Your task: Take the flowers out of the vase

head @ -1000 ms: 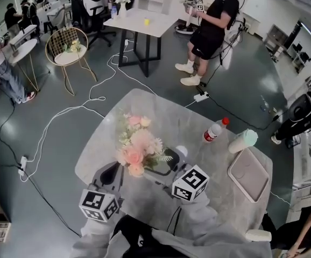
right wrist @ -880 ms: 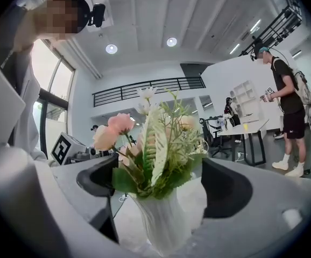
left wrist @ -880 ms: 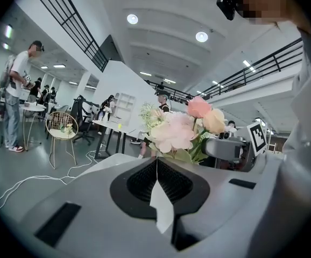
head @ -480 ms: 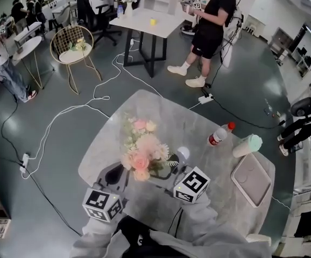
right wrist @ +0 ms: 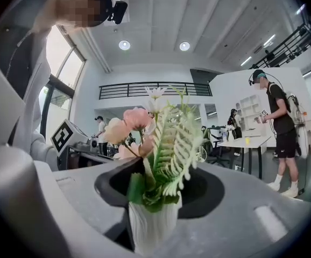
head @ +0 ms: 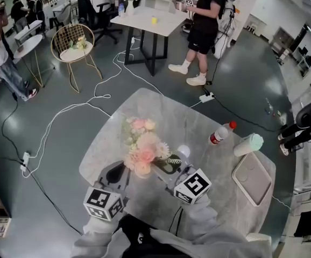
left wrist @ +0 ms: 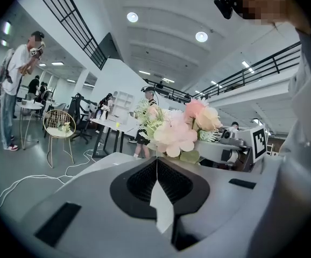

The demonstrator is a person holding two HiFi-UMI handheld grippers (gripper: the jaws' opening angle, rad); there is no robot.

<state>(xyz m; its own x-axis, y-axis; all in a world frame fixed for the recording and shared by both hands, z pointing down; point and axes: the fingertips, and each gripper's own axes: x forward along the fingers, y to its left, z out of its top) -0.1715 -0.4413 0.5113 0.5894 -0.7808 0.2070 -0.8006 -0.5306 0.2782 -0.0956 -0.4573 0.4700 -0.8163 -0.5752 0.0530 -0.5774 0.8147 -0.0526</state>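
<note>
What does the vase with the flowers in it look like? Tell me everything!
The vase is white with fine up-and-down ribs, maybe ceramic or plastic. It stands upright, and pink flowers and a green fern stick out of its top. The right gripper has just been closing its jaws, and the vase sits between them, squeezed on both sides. From above, the bouquet hides it almost wholly, over the grey table. Its bottom cannot be seen.
</note>
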